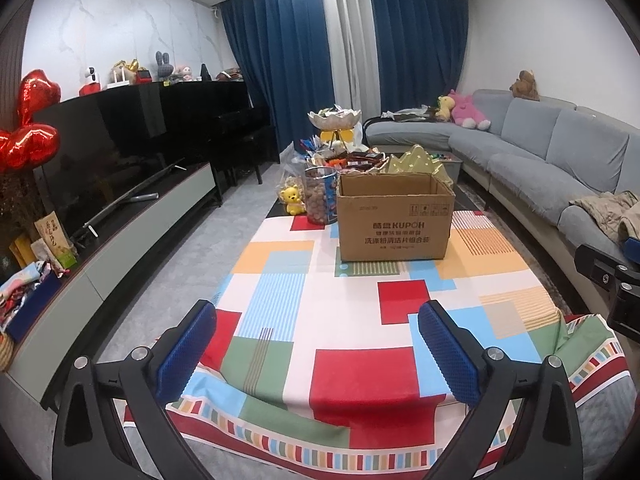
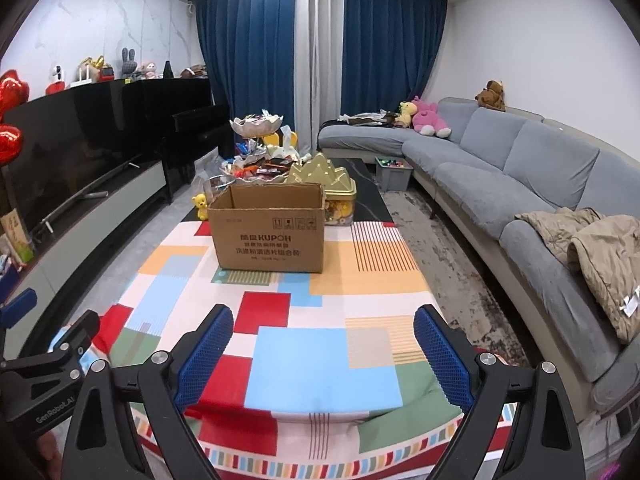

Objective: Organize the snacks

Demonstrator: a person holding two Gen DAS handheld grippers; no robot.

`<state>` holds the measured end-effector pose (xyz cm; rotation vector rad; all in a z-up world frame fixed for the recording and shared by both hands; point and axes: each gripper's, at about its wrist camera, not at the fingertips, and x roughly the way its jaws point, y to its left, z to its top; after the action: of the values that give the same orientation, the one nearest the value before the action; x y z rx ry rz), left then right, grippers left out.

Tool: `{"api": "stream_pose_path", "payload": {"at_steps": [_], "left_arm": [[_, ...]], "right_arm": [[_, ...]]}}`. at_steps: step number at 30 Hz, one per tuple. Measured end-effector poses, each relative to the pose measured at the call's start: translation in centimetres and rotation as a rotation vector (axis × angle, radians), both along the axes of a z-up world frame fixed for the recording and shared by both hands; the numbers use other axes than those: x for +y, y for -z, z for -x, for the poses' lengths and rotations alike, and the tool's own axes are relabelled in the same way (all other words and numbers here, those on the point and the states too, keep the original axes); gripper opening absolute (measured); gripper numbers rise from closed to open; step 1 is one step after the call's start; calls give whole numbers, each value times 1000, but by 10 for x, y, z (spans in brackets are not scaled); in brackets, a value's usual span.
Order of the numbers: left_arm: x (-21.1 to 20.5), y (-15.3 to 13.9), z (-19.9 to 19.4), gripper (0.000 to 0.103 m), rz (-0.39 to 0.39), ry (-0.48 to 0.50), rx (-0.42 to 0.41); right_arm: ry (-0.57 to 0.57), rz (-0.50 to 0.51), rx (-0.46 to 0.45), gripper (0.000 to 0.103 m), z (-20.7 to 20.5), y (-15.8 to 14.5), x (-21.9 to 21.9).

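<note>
Cardboard box [image 1: 395, 216] upright, open top, long side facing cameras; left gripper [image 1: 316, 344], right gripper [image 2: 323, 350] jaws wide, empty

The cardboard box [image 1: 395, 216] at frame centre is matt brown corrugated paper. Beneath it the tablecloth [image 1: 320, 320] is smooth printed cloth. The sofa [image 2: 500, 168] at right wears soft, napped grey fabric. At left the television [image 1: 100, 160] is glossy black. Gripper pads [image 1: 182, 354] are blue, dimpled rubber; their arms matt black plastic.
</note>
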<state>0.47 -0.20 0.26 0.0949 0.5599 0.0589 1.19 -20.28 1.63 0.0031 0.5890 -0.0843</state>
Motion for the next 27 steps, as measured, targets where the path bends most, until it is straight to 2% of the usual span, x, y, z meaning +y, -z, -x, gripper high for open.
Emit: {"api": "stream_pose_path", "payload": {"at_steps": [27], "left_arm": [[2, -1, 2, 103, 3, -2, 0]], "right_arm": [[0, -3, 7, 93, 1, 0, 0]]}}
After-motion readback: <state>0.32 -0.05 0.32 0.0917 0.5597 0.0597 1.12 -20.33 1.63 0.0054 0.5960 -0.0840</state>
